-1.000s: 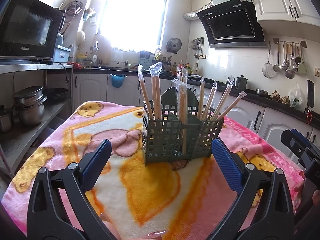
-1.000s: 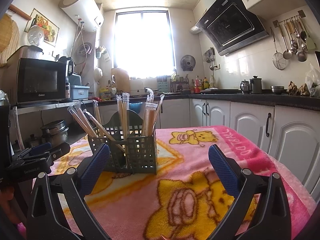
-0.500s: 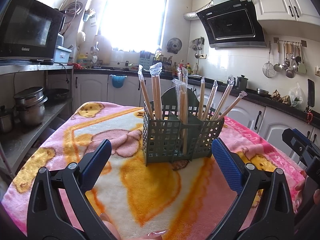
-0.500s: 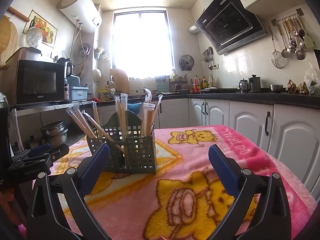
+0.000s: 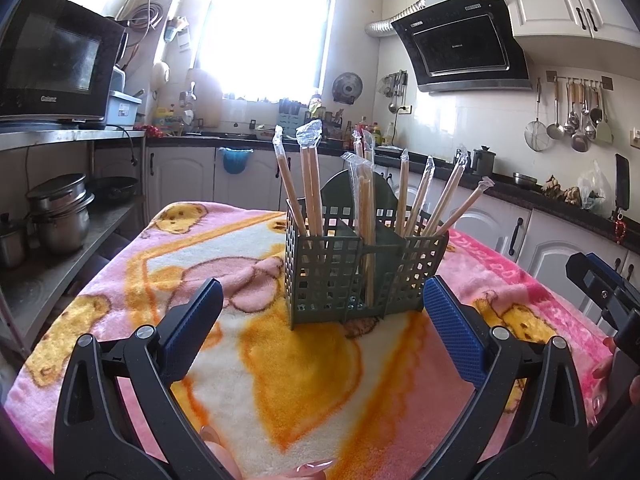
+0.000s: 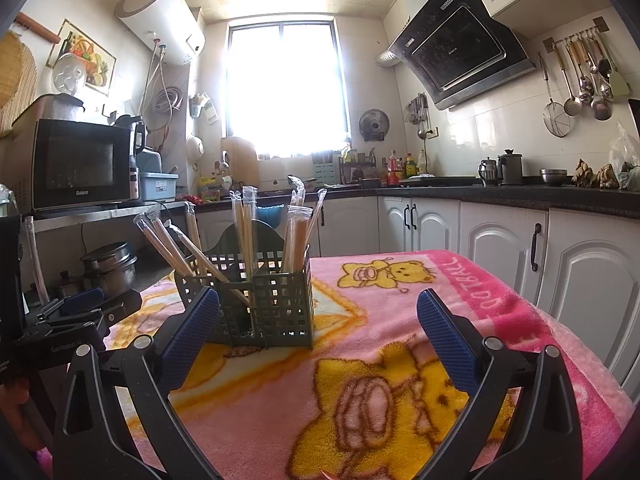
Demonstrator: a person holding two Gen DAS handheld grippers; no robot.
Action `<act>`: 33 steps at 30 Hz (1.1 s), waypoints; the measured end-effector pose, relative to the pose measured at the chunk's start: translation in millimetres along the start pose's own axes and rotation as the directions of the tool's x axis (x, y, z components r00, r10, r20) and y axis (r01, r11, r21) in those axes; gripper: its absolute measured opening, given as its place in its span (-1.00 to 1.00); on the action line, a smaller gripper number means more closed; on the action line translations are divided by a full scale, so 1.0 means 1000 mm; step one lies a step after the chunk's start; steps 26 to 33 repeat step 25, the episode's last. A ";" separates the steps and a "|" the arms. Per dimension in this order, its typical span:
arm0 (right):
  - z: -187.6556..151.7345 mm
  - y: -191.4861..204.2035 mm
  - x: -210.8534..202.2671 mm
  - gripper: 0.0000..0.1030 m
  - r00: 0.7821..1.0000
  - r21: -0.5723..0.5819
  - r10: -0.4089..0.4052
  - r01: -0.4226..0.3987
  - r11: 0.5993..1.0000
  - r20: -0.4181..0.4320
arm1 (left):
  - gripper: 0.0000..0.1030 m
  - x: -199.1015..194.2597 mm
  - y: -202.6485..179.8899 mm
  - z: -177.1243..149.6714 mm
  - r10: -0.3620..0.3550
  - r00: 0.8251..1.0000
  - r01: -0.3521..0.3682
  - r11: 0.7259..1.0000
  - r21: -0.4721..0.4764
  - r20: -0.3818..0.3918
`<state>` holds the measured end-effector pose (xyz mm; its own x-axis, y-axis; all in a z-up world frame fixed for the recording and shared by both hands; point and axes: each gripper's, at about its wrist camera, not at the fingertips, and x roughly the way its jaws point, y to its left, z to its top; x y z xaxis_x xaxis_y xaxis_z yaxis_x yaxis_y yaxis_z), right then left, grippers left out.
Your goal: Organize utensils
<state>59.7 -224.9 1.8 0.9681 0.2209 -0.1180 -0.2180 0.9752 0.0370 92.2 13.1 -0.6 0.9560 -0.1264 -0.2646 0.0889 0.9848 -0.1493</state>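
A dark green lattice utensil caddy (image 5: 352, 276) (image 6: 264, 304) stands upright on a pink and yellow cartoon blanket (image 5: 300, 380) (image 6: 360, 392). Several plastic-wrapped wooden chopsticks (image 5: 310, 184) (image 6: 244, 232) stick up out of its compartments. My left gripper (image 5: 322, 326) is open just short of the caddy, nothing between its blue pads. My right gripper (image 6: 318, 330) is open too, with the caddy ahead and to its left. The right gripper's tip (image 5: 600, 284) shows at the right edge of the left wrist view, and the left gripper's tip (image 6: 80, 312) at the left edge of the right wrist view.
A metal shelf with a microwave (image 5: 52, 64) and pots (image 5: 60, 216) runs along the left. White cabinets under a dark counter (image 6: 520, 196) line the back and right. A range hood (image 5: 460, 44) and hanging ladles (image 5: 576, 120) are on the right wall.
Both views have shifted only slightly; the right gripper has tilted a little upward. The caddy and chopsticks have stayed put and both grippers remain open.
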 end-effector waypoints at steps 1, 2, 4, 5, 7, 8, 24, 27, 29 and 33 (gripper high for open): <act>0.000 0.000 0.000 0.87 1.000 0.001 -0.001 0.001 1.000 -0.002 | 0.80 0.001 0.001 0.000 -0.002 1.000 0.002 1.000 0.002 -0.003; 0.000 0.000 0.001 0.87 1.000 0.003 -0.002 0.002 1.000 -0.004 | 0.80 0.002 0.002 0.000 -0.002 1.000 0.002 1.000 0.005 -0.004; 0.000 -0.001 0.001 0.87 1.000 0.008 -0.007 0.007 1.000 -0.006 | 0.80 0.002 0.004 0.000 -0.014 1.000 0.014 1.000 0.007 -0.004; 0.000 -0.001 0.001 0.87 1.000 0.010 -0.010 0.010 1.000 -0.009 | 0.80 0.003 0.003 -0.001 -0.017 1.000 0.017 1.000 0.010 -0.007; 0.001 -0.001 0.002 0.87 1.000 0.013 -0.017 0.017 1.000 -0.014 | 0.80 0.006 0.004 -0.001 -0.029 0.999 0.029 1.000 0.008 -0.024; 0.001 -0.002 0.002 0.87 1.000 0.014 -0.019 0.019 1.000 -0.016 | 0.80 0.007 0.005 -0.002 -0.022 0.999 0.022 1.000 0.004 -0.035; -0.001 -0.108 0.075 0.87 0.813 0.007 -0.352 0.401 0.916 -0.465 | 0.80 0.060 0.129 0.015 0.209 0.894 -0.256 0.964 -0.070 -0.396; -0.007 -0.121 0.088 0.87 0.764 -0.014 -0.369 0.427 0.904 -0.529 | 0.80 0.076 0.148 0.016 0.244 0.869 -0.294 0.954 -0.053 -0.431; -0.007 -0.121 0.088 0.87 0.764 -0.014 -0.369 0.427 0.904 -0.529 | 0.80 0.076 0.148 0.016 0.244 0.869 -0.294 0.954 -0.053 -0.431; -0.007 -0.121 0.088 0.87 0.764 -0.014 -0.369 0.427 0.904 -0.529 | 0.80 0.076 0.148 0.016 0.244 0.869 -0.294 0.954 -0.053 -0.431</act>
